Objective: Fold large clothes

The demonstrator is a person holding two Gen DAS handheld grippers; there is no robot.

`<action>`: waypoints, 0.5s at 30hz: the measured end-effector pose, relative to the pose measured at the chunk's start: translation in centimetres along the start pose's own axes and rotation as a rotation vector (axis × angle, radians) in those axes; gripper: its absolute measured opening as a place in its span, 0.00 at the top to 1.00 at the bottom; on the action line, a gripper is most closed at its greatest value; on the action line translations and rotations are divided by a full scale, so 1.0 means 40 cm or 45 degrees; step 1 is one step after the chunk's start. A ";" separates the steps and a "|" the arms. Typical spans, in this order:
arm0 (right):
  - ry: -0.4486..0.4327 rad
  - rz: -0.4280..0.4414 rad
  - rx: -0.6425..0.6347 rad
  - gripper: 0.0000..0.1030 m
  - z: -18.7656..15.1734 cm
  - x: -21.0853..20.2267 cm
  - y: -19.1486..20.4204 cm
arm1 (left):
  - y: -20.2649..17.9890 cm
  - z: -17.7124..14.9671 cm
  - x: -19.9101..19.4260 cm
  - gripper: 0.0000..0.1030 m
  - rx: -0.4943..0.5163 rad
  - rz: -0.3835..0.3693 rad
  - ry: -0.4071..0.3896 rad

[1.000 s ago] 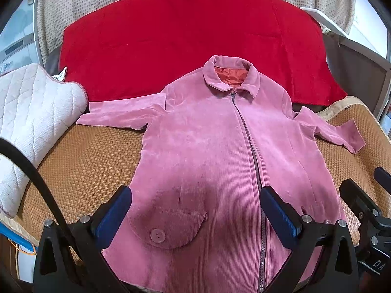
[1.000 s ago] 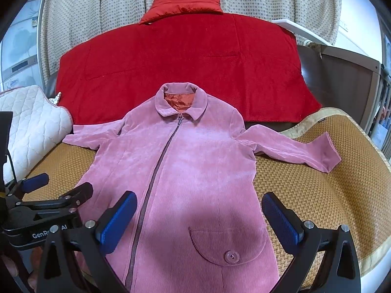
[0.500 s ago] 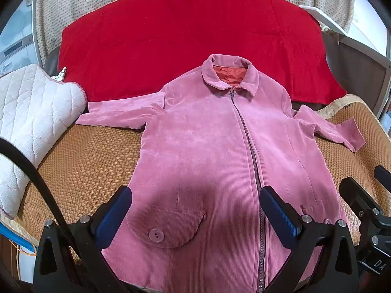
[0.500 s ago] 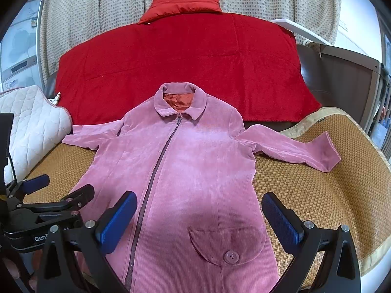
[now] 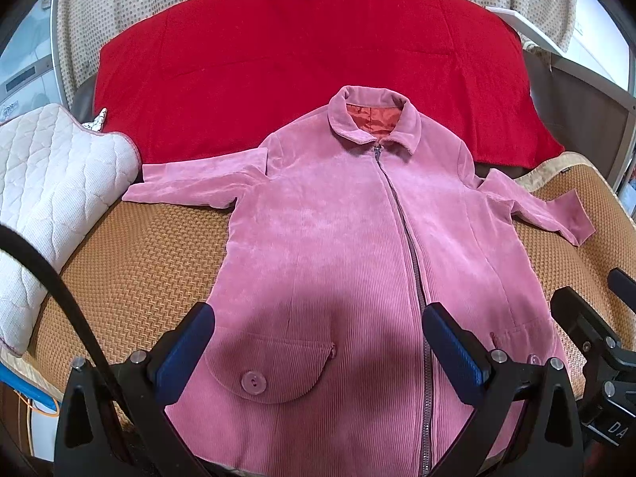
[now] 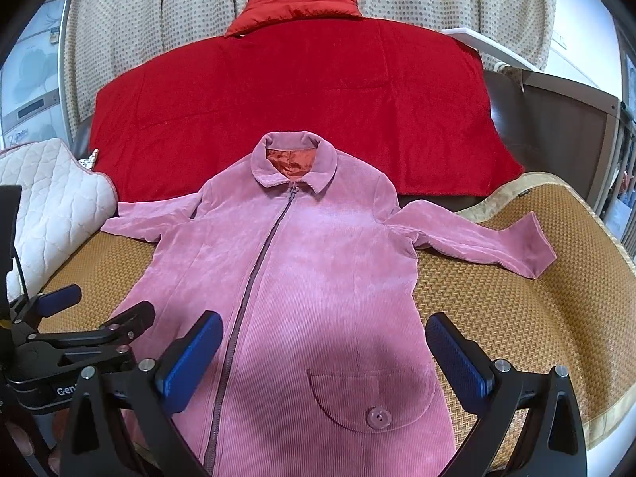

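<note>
Left tool [image 5: 318,351]: hovering above the hem end of the coat, jaws spread wide, gripping nothing; blue pads [image 5: 185,353] are framing the left-hand pocket, apparently so that it is sitting ready to drop on the near edge.

Right tool [image 6: 324,357]: likewise spread and empty, hanging beside the left one over the coat's other half; its pads are straddling the buttoned pocket [image 6: 369,401]. Both are standing clear of the cloth, which suggests no fold is started.

Pink corduroy coat [image 5: 349,246]: lying flat and front-up on the woven mat [image 5: 131,278], zip [image 5: 405,238] closed, hem toward the cameras and collar [image 5: 373,123] away. Probably spread this way so that sleeves and sides can be turned inward first.

Sleeves: both are lying outstretched, the left sleeve [image 5: 190,181] reaching toward the quilted cream pad [image 5: 51,187], the right sleeve [image 6: 477,238] slanting across bare mat.

Red blanket [image 6: 294,103]: lying beyond the collar, its near edge just under or beside it; a red cushion [image 6: 298,4] is resting at the far end against a dotted curtain [image 6: 159,12].
</note>
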State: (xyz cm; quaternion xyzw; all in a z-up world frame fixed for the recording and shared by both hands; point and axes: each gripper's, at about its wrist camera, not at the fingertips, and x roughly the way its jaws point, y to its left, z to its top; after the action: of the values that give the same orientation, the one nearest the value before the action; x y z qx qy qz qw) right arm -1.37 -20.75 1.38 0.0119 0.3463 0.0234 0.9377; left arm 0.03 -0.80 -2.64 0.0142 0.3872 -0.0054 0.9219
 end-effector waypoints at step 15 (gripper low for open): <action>0.028 0.014 0.018 0.00 -0.009 0.023 -0.004 | -0.003 0.001 0.020 0.00 0.002 -0.005 0.018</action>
State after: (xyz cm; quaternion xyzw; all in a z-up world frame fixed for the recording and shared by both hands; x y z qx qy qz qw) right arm -0.89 -20.85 0.51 0.0204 0.3568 0.0263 0.9336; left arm 0.62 -0.92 -3.18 0.0140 0.3936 -0.0075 0.9192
